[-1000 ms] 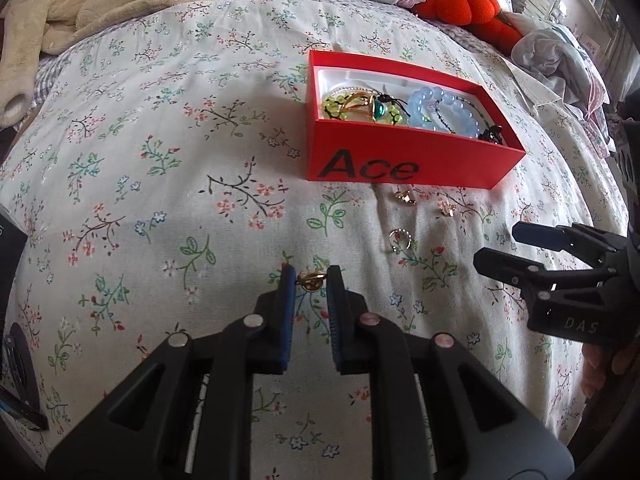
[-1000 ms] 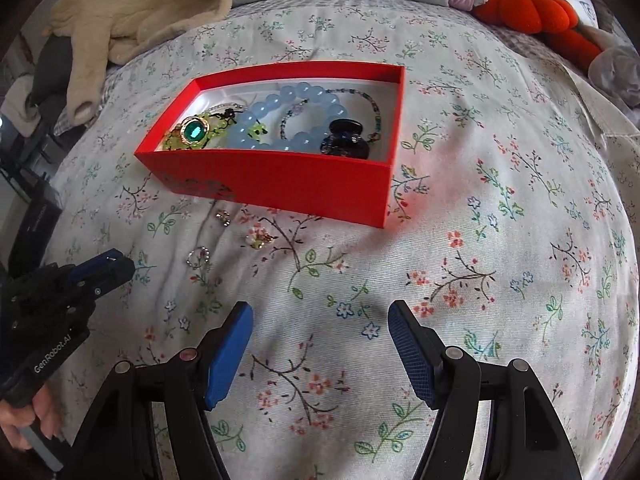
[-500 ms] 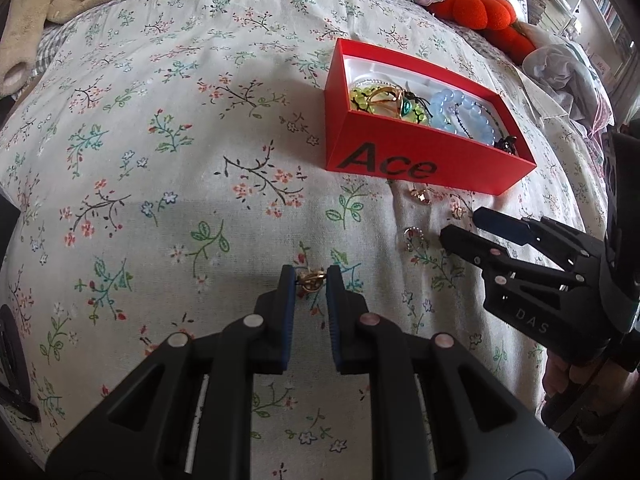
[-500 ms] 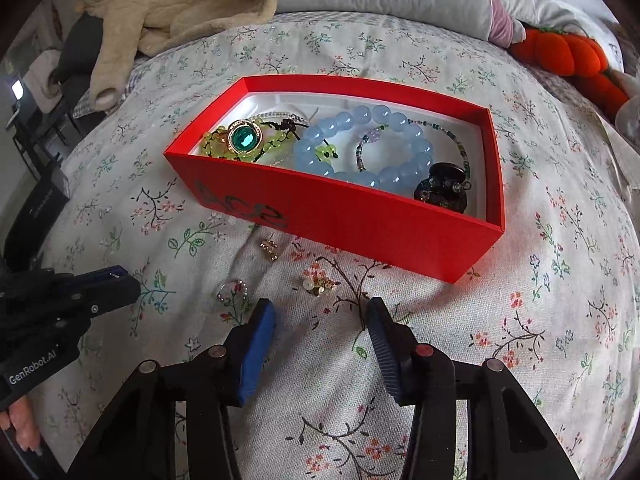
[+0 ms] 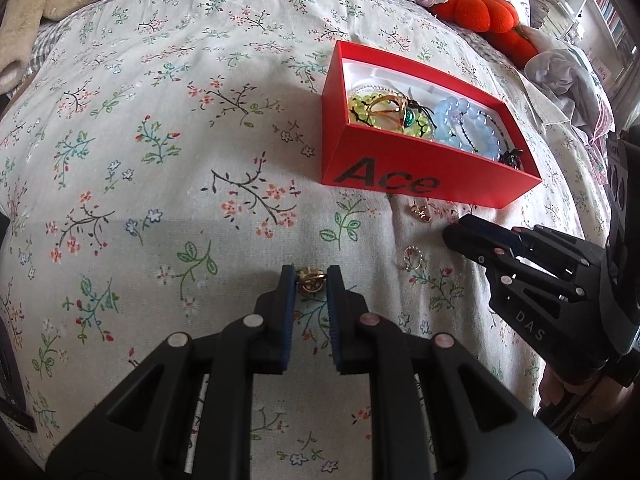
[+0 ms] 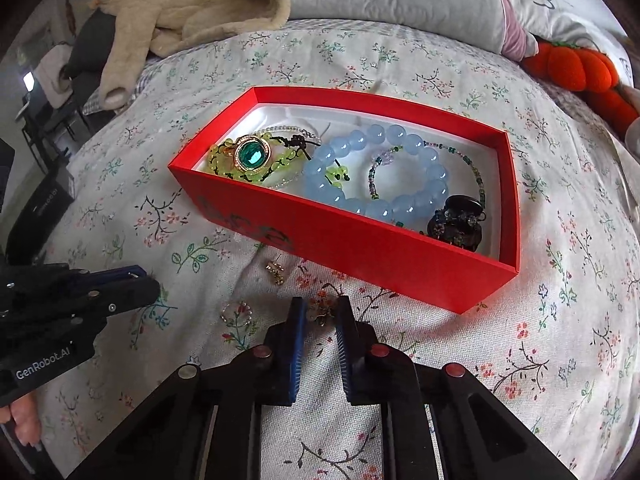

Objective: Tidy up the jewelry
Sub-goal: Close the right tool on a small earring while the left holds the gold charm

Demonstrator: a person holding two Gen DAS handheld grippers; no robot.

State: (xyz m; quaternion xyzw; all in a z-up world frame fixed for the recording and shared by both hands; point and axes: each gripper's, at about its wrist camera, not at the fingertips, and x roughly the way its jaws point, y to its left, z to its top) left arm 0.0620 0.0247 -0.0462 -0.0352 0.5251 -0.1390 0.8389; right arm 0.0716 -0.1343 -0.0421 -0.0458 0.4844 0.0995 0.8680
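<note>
- The left gripper point(image 5: 311, 280) was clamped on a small gold earring point(image 5: 311, 280) at its fingertips, lifted clear of the floral bedspread point(image 5: 160, 184), seemingly bound for the red box point(image 6: 360, 248) ahead-right.
- The right gripper point(image 6: 321, 314) had just been closing around a gold flower earring point(image 6: 322, 309) lying between its tips, directly before the box.
- Neither earring showed a readable long axis; too small.
- A ring point(image 6: 236, 314) lay left of the right gripper.

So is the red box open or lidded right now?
Open. The red box has no lid on it in either view; its white lining, the blue bead bracelet and the green-stone ring inside show plainly from above.
</note>
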